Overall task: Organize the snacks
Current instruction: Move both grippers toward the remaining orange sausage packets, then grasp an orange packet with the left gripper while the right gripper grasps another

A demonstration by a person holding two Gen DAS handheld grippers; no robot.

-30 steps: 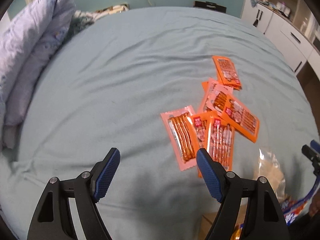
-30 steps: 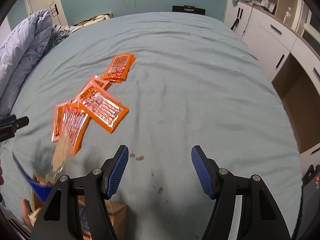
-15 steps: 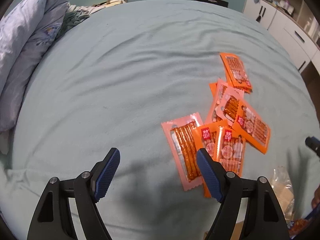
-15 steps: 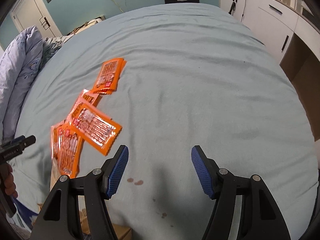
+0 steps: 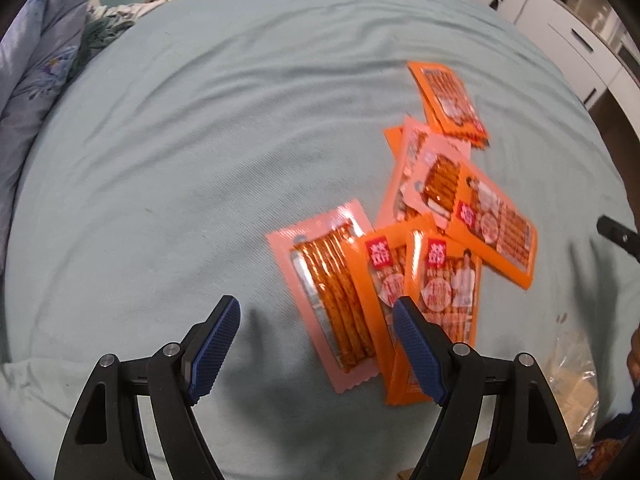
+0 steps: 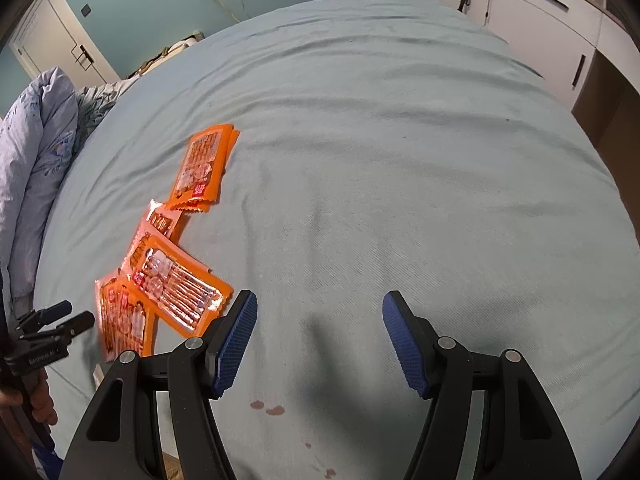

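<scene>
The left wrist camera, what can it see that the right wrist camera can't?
Only the left wrist view shows the pale pink snack packet lying flat on the sheet, between the left gripper's open fingers, and a clear plastic bag at the bed's near edge. Only the right wrist view shows the door, some reddish spots on the sheet and the open right gripper over bare sheet. Both show the blue bed sheet, the overlapping orange snack packets and the white cabinets.

**Bedroom with teal walls and white cabinets**

A pale blue bedsheet (image 6: 400, 200) covers the bed. A lilac floral duvet (image 6: 36, 160) is bunched along its left edge. White cabinets (image 6: 552, 12) line the right wall; a white door (image 6: 56, 44) stands far left.
</scene>
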